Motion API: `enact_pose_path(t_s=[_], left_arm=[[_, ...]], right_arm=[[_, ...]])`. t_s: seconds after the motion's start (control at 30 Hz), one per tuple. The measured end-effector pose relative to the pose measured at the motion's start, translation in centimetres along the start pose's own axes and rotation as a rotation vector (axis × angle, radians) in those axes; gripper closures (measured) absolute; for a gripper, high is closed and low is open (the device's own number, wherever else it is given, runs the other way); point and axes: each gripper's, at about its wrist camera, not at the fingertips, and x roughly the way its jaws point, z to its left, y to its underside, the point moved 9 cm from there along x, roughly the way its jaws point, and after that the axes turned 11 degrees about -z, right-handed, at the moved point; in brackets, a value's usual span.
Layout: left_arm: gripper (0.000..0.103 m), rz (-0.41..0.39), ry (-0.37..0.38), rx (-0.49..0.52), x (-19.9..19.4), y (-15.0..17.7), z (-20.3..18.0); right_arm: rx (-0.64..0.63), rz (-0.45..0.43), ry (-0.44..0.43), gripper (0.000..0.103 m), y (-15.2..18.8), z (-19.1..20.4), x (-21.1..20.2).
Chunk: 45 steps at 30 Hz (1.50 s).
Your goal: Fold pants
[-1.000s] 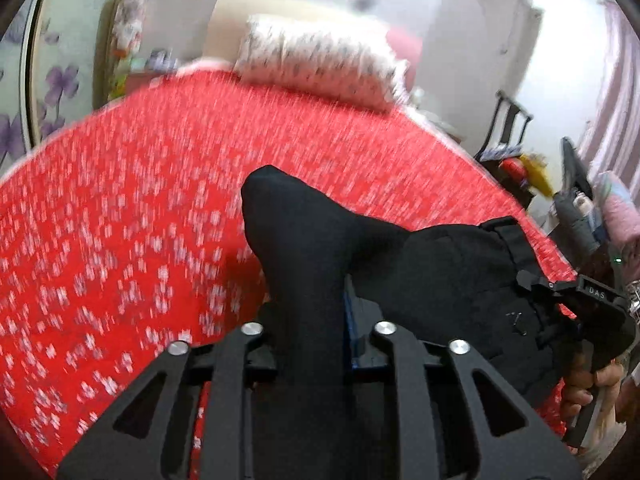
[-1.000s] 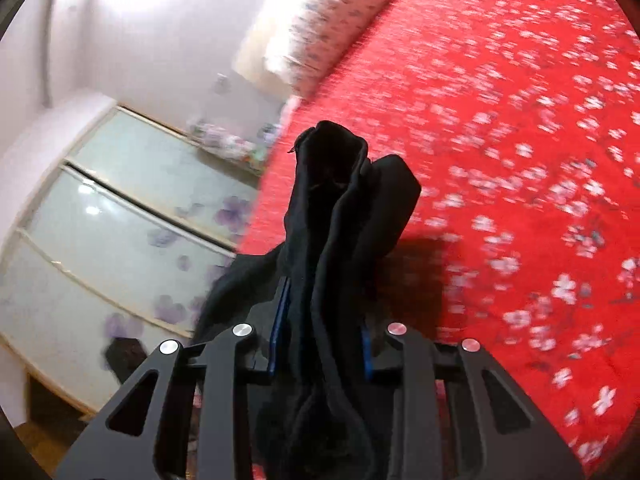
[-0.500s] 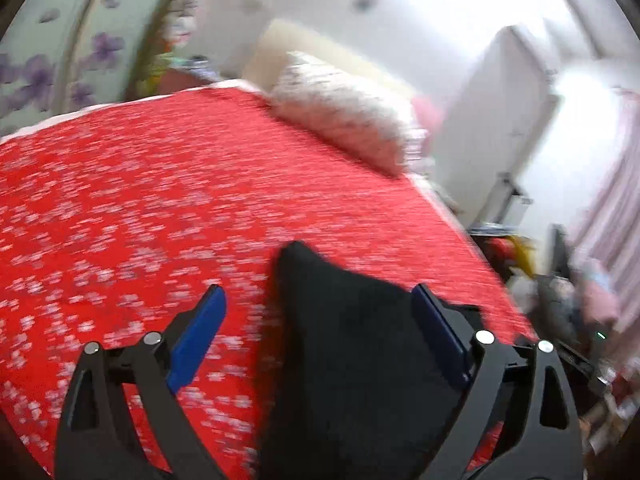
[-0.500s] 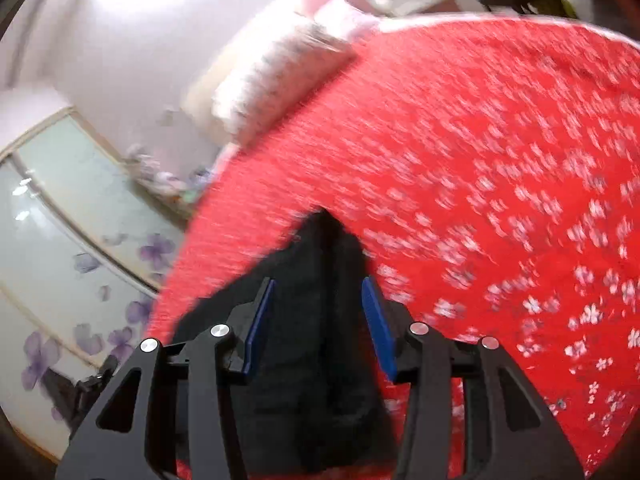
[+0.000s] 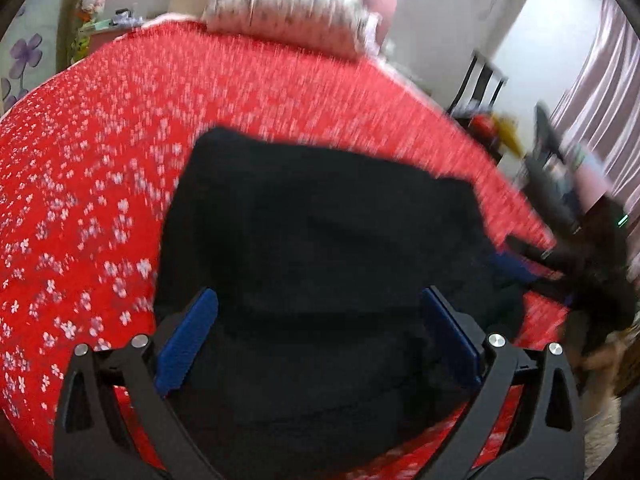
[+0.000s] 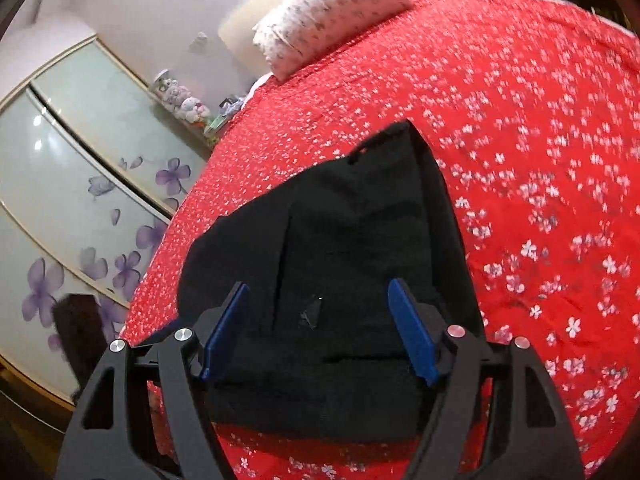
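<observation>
The pants point(image 5: 320, 248) are black and lie folded into a compact rectangle on the bed point(image 5: 80, 200), at the foot end, well apart from the pillow point(image 5: 288, 12). In the right wrist view the pants point(image 6: 352, 248) show a vertical fold edge and a small pale mark near the middle; no brand, label or writing can be read on them.

The left tool point(image 5: 320, 336) stands wide, its blue pads point(image 5: 188, 340) apart on either side of the pants, holding nothing. The right tool point(image 6: 320, 328) also stands wide, blue pads point(image 6: 412, 332) spread over the near part of the pants, gripping nothing. Whether the pads touch the cloth cannot be told. In the left wrist view the right tool point(image 5: 592, 264) appears as a blurred dark shape just beside the pants.

The bed point(image 6: 540, 160) carries a red cover printed with small white flowers. The pillow point(image 6: 332, 4), white with a fine pattern, lies at the head of the bed against a pale headboard point(image 6: 248, 20). Beside the bed, on the side away from the pillow's right end, stands a wardrobe point(image 6: 80, 168) with frosted sliding doors bearing purple flower prints. Near the head end, plush toys point(image 6: 184, 96) sit on a ledge. On the bed's other side are a dark chair point(image 5: 480, 80) and pink curtains point(image 5: 600, 92). The left wrist view is motion-blurred.
</observation>
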Motion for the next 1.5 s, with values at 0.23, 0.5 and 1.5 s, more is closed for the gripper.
enact_pose_path(t_s=[0.23,0.5,1.5], left_arm=[[0.002,0.025,-0.048,0.009,1.3,0.7,0.4],[0.002,-0.023,-0.111,0.084,0.4,0.7,-0.2],[0.002,-0.158,-0.237,0.092,-12.3,8.4,-0.6]], right_arm=[[0.050,-0.006,-0.021,0.030,0.2,-0.7,0.4],[0.036,-0.052,-0.006,0.029,0.5,-0.6,-0.7],[-0.486,-0.240,0.399,0.001,11.5,5.9,-10.3]])
